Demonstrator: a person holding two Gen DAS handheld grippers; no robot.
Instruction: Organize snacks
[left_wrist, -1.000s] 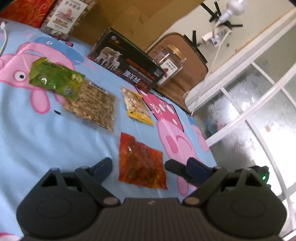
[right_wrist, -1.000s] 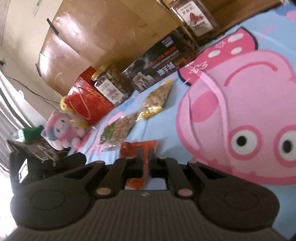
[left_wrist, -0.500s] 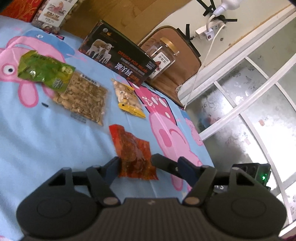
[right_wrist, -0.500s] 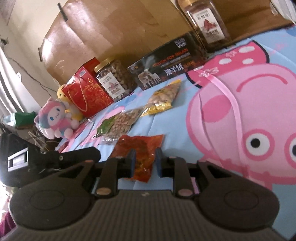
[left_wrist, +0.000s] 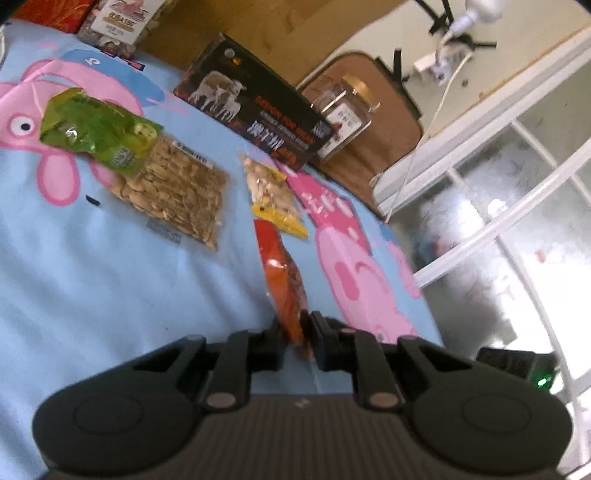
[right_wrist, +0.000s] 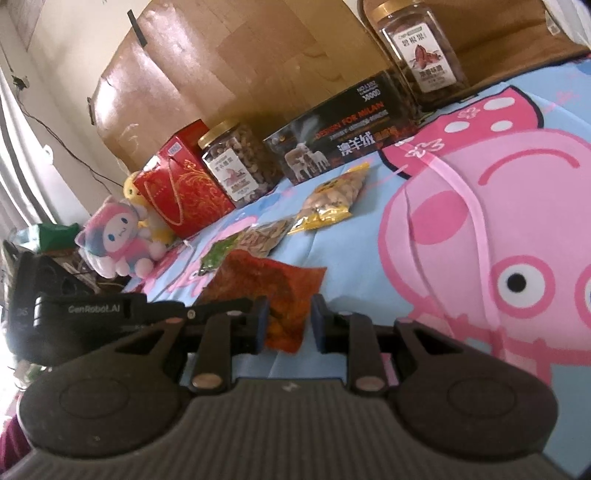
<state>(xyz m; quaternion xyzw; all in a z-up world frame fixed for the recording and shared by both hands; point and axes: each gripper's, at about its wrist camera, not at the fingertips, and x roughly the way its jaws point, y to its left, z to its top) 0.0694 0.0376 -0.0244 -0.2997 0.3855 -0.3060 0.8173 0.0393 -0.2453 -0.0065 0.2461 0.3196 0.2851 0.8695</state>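
Pinching the light, floppy, crinkly red snack packet (left_wrist: 284, 280) by its near edge with the left hand-held gripper (left_wrist: 295, 332) above the bed (left_wrist: 110, 295), right hand-held gripper (right_wrist: 288, 321) just opening, straddling its corner untouched.

A bed covered by a light blue sheet (left_wrist: 92, 295) printed with big pink cartoon pigs carries everything. On it lie a clear packet of seeds (left_wrist: 173, 188) with a green packet (left_wrist: 96, 129) overlapping its far corner, and just beside them a yellow-edged packet of nuts (left_wrist: 271, 195). A red-orange snack packet (right_wrist: 273, 291) sits nearer, partly lifted off the sheet. Along the far edge stand a dark box with sheep pictured on it (right_wrist: 343, 147), two gold-lidded jars (right_wrist: 236, 162) (right_wrist: 421, 51), a red gift box (right_wrist: 184, 184) and a plush doll (right_wrist: 118, 236).
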